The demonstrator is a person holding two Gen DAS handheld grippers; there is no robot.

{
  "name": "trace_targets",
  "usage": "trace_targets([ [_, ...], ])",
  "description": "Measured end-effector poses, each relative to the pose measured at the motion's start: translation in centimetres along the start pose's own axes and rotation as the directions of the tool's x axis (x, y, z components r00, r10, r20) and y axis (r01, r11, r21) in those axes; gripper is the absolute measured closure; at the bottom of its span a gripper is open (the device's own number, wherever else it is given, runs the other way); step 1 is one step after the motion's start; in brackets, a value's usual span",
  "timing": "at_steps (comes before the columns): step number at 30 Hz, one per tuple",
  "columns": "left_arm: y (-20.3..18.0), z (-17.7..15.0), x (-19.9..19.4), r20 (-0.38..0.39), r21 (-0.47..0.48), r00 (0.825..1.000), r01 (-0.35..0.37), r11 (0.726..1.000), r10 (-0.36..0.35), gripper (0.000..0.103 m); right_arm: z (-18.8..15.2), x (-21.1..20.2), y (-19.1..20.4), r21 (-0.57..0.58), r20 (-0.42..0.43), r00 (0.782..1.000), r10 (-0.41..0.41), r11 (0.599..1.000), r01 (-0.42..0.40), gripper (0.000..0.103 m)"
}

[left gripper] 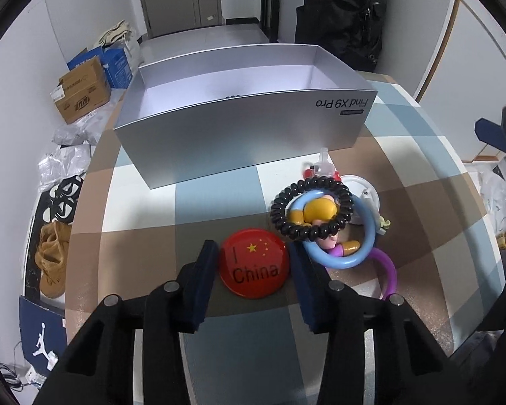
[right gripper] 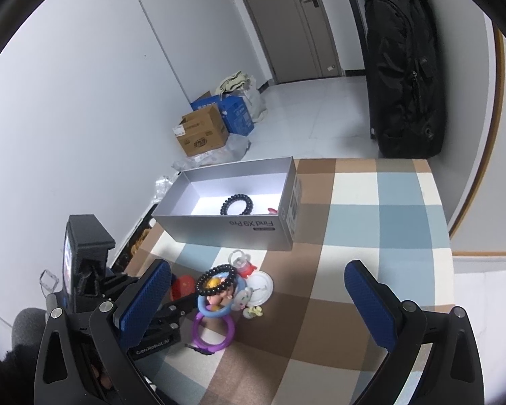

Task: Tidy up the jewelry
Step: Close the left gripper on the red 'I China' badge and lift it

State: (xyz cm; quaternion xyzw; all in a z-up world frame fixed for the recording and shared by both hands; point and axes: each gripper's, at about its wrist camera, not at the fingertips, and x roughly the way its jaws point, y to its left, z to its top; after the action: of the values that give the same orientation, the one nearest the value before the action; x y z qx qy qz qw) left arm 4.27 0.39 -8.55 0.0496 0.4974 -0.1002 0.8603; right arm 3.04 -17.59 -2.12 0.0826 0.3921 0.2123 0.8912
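Checked cloth (right gripper: 398, 202) in brown, blue and cream covering the table. Directly on it: open silver box (left gripper: 239, 135) at the far side; nearer, red round badge (left gripper: 254, 263), purple ring (right gripper: 212, 332), white disc (right gripper: 261, 287), and a small pale charm, perhaps a flower (right gripper: 254, 311), beside the pile.

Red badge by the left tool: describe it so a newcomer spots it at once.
Start at the silver box on the checked table; in front of it lies a cluster of trinkets. At the cluster's left edge, between the left tool's fingers, lies the red badge: a flat glossy disc with yellow stars and "China".
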Motion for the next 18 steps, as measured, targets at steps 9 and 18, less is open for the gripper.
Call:
trace_targets([
  [9, 0.9, 0.3, 0.0, -0.025, -0.041, 0.998, 0.053, 0.998, -0.054, 0.065, -0.5, 0.1, -0.3, 0.017, -0.013, 1.000, -0.004, 1.000, 0.005, 0.000],
  [18, 2.3, 0.7, -1.5, -0.002, -0.144, 0.991, 0.135, 0.980, -0.137, 0.065, -2.8, 0.9, -0.5, 0.056, -0.084, 0.996, -0.033, 0.998, 0.037, 0.000],
])
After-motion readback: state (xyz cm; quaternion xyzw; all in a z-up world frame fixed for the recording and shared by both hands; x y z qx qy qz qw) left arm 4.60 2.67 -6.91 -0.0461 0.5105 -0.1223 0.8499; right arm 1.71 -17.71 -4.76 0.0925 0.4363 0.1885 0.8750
